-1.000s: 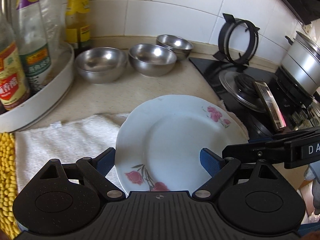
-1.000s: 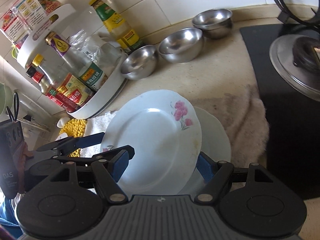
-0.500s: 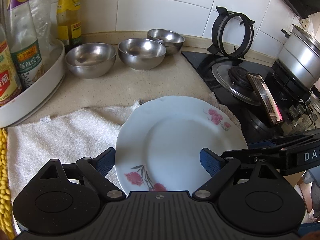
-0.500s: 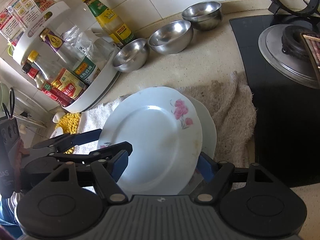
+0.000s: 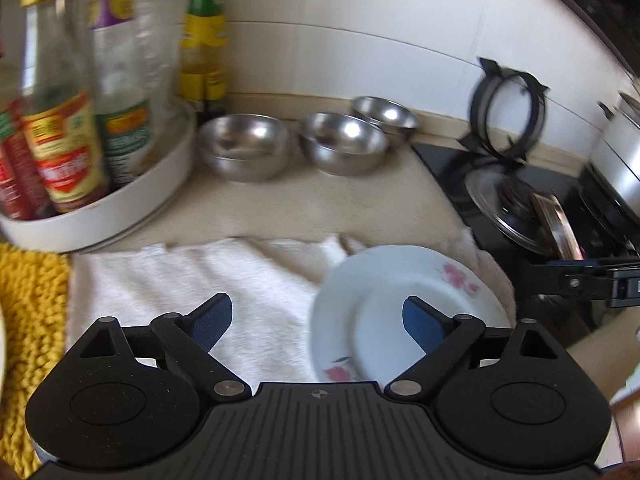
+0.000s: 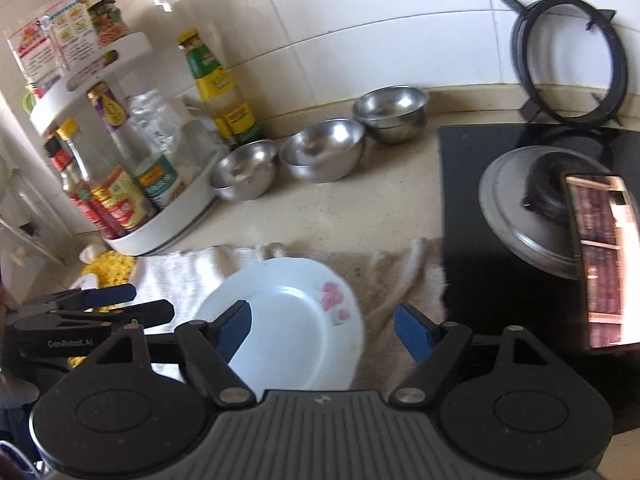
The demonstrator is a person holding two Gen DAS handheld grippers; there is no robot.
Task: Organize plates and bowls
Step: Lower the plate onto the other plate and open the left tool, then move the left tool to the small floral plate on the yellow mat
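A white plate with pink flowers (image 5: 384, 312) lies on the towels; it also shows in the right wrist view (image 6: 288, 328). Another plate seems to lie under it, but I cannot tell. Three steel bowls (image 5: 244, 146) (image 5: 344, 146) (image 5: 384, 118) stand in a row by the wall, also in the right wrist view (image 6: 244, 168) (image 6: 324, 154) (image 6: 390, 112). My left gripper (image 5: 318, 322) is open and empty, its right finger over the plate's near left part. My right gripper (image 6: 322, 328) is open and empty above the plate. The left gripper shows in the right wrist view (image 6: 120, 300).
A white towel (image 5: 192, 288) and a beige towel (image 6: 396, 280) cover the counter. A white rack of sauce bottles (image 5: 100, 200) stands at the left. A yellow mat (image 5: 28, 320) lies far left. The black stove (image 6: 520, 240) with a lid and pan support is at the right.
Both grippers have drawn back from the plate and turned; the left one swung left. The plate now lies flat on the towels, out of the jaws.
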